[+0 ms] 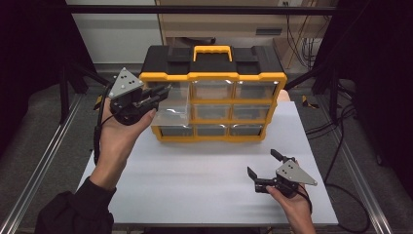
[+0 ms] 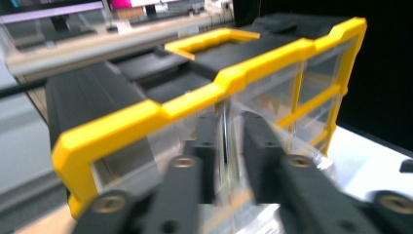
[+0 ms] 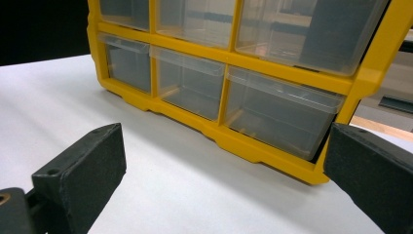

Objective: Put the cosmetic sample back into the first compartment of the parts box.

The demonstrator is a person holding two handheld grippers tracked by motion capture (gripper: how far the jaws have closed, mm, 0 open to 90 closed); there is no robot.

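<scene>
White table (image 1: 195,180) amid dark floor and metal rails; left gripper (image 1: 163,95) jaws nipping clear drawer (image 1: 174,111), right gripper (image 1: 265,168) jaws wide, empty

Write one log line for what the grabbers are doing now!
left gripper: jaws around pulled-out clear drawer | right gripper: open, empty, over table | organizer: upright

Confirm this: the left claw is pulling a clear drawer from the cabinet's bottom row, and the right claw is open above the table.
Not the bottom row. In the high view the left claw grips a drawer of the cabinet's upper left. The right claw is open above the table.
</scene>
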